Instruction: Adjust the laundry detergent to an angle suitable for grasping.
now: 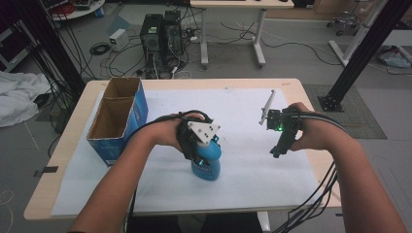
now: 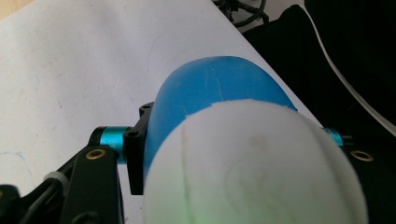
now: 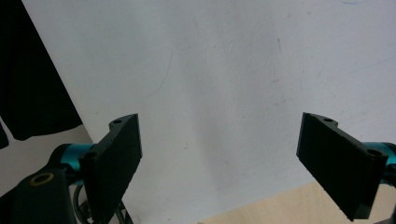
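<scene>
White paper (image 1: 252, 165) covers my table, where my left claw (image 1: 203, 156) grips the blue-and-white bottle (image 1: 206, 162) near the front edge, my right claw (image 3: 219, 163) gapes wide and empty, and the cardboard box (image 1: 116, 119) probably awaits it.

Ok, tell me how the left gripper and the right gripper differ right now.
The left gripper is shut on the blue and white bottle; the right gripper holds nothing and stands open, its jaws wide apart over the white sheet. The left carries a grey plate on top; none shows on the right. Both are hand-held, point down toward the table and trail cables.
</scene>
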The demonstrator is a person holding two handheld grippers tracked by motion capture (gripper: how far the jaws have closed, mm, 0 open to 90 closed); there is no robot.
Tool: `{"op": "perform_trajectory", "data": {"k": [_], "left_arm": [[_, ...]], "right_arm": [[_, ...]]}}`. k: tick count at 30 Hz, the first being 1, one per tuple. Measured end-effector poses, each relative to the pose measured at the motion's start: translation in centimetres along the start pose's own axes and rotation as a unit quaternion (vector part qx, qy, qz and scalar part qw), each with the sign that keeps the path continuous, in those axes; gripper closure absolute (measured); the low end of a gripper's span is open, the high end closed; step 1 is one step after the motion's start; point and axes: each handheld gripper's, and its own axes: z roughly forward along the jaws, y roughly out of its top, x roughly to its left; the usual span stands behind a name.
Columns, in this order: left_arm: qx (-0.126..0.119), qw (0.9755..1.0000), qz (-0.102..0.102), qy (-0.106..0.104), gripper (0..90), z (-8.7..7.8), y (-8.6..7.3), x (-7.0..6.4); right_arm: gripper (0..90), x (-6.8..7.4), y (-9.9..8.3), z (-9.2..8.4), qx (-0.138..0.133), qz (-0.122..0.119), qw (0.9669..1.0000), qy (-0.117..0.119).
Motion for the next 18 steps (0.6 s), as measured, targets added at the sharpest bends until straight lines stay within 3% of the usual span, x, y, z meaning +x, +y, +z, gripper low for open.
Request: {"op": "perform_trajectory", "data": {"k": [2,7,18], "left_arm": [[-0.002,1.0000,-0.009,0.001,38.1,0.06,0.00,0.08],[-0.003,0.9998,-0.020,0.001,38.0,0.07,-0.03,0.18],[-0.002,0.9996,-0.027,0.008,37.0,-0.07,-0.03,0.15]], "right_arm": [[13.3,0.12,-0.05,-0.02,0.005,0.010,0.9999,0.001],[13.3,0.08,-0.15,0.00,0.003,0.009,1.0000,0.001],[13.3,0.14,-0.38,-0.03,0.005,0.011,0.9999,-0.001]]}}
